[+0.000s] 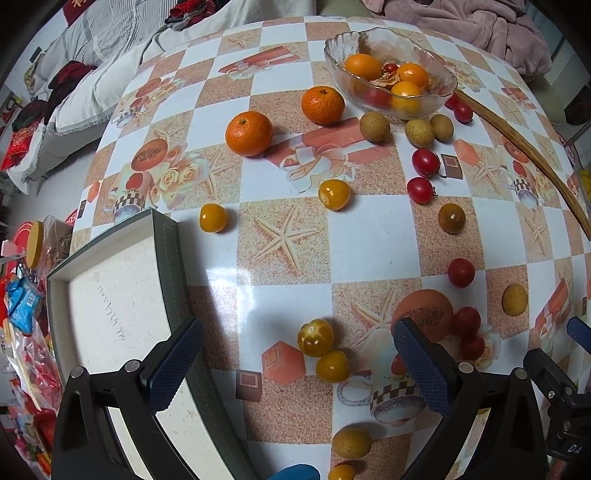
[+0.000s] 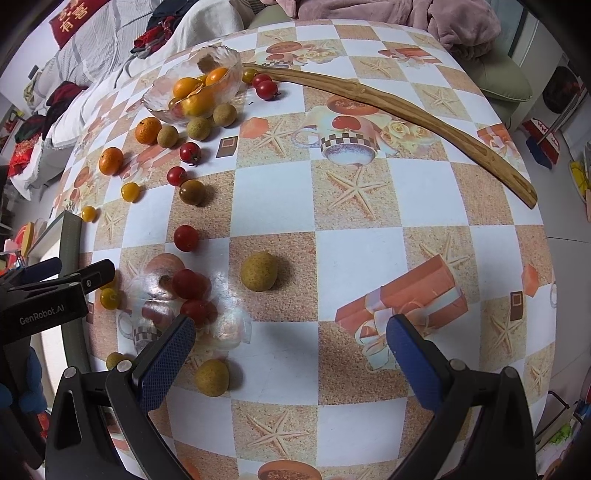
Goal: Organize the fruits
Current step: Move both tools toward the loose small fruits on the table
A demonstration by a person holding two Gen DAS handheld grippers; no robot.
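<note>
We see fruit scattered loose over the tabletop [image 1: 280,258]: two oranges [image 1: 248,133] at 11 o'clock, cherry tomatoes [image 1: 461,272] at 2 o'clock, and more fruit in the glass bowl [image 1: 391,70] at 1 o'clock. Our left claw [image 1: 297,363] gapes wide, holding nothing, beside a tray [image 1: 110,306] at 9 o'clock. Our right claw [image 2: 290,360] is equally wide open and empty.

A lived-in home room. A table [image 2: 354,236] under a printed checkered oilcloth stands beside a sofa [image 1: 92,74] draped in grey-striped cloth, with a pink fleece blanket [image 1: 480,26], red embroidered cushions [image 1: 18,147], and snack packets [image 1: 26,302] nearby.
</note>
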